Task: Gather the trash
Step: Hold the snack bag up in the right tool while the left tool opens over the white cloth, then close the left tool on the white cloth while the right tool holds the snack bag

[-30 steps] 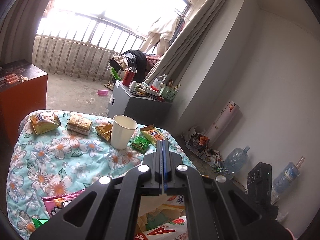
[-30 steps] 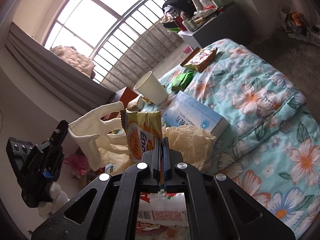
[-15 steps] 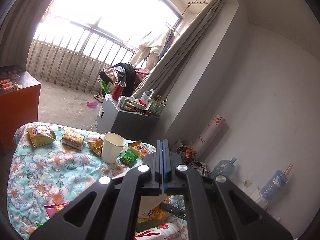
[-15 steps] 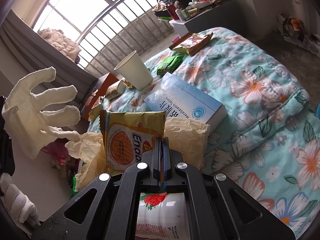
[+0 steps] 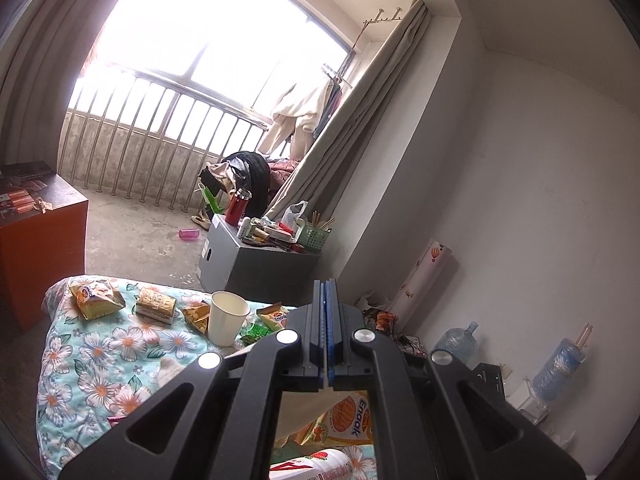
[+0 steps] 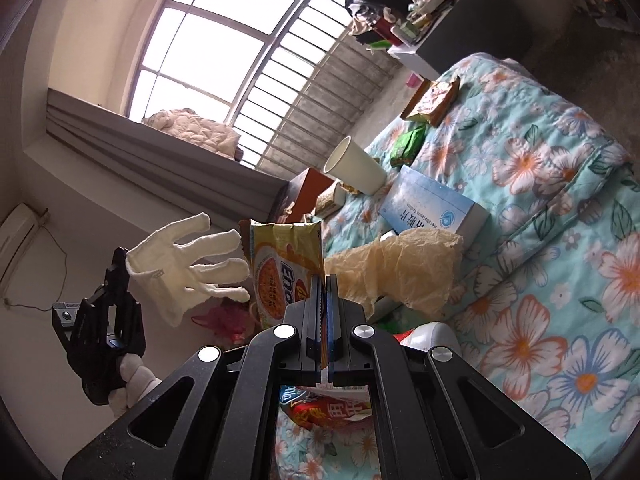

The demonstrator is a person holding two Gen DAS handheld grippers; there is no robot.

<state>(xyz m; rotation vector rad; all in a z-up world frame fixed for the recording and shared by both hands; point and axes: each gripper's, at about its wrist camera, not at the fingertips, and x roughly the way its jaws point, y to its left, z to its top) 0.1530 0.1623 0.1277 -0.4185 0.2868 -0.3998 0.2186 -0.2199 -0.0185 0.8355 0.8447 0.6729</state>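
My right gripper (image 6: pixel 323 280) is shut on a yellow Enaak snack wrapper (image 6: pixel 280 268) and holds it up above the floral bed (image 6: pixel 560 320). The same wrapper (image 5: pixel 348 420) shows below my left gripper (image 5: pixel 326 292), which is shut and empty, raised over the bed (image 5: pixel 92 372). A white-gloved hand (image 6: pixel 188 256) is spread beside the wrapper. A beige plastic bag (image 6: pixel 404 272) hangs just right of it. More wrappers (image 5: pixel 94 300) (image 5: pixel 156 304) (image 5: pixel 274 314), a green packet (image 6: pixel 408 144) and a white paper cup (image 5: pixel 226 322) lie on the bed.
A blue medicine box (image 6: pixel 432 208) and a red-and-white packet (image 6: pixel 320 404) lie on the bed near my right gripper. A grey cabinet (image 5: pixel 248 264) with clutter stands beyond the bed. An orange box (image 5: pixel 36 248) stands at left. Water bottles (image 5: pixel 556 368) stand by the wall.
My left gripper has tilted up and risen, so the bed sits lower in its view. My right gripper has swung the Enaak wrapper up toward the gloved hand and bag.
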